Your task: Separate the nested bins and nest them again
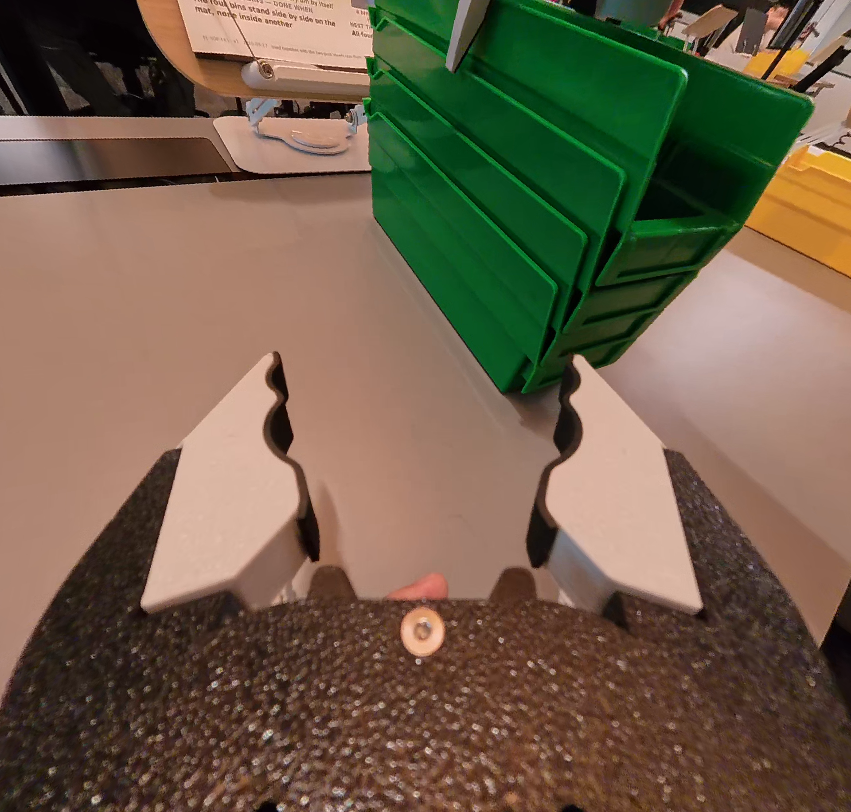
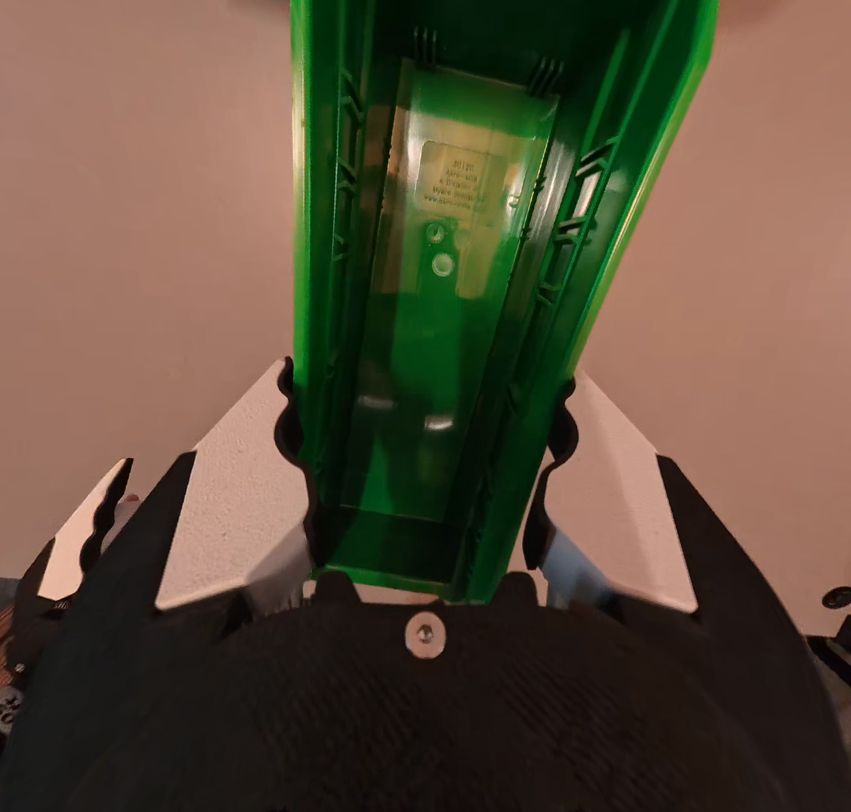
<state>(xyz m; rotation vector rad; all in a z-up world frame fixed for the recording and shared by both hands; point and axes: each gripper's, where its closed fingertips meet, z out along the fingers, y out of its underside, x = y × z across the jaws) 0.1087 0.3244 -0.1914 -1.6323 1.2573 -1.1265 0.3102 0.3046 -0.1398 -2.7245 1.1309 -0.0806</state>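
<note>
Now, your right gripper [image 2: 426, 458]: jaws clamped on the top green bin [image 2: 460, 237].
Your left gripper [image 1: 421, 453]: jaws apart, empty, beside the nested stack [image 1: 506, 218].
Surface: grey table [image 1: 184, 306].

Instruction sheet [image 1: 276, 11], yellow bins [image 1: 810, 209], grey table [image 1: 184, 306]

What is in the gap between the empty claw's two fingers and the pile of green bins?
Nothing. In the left wrist view, only bare grey table lies between the open left gripper and the stack of green bins.
</note>
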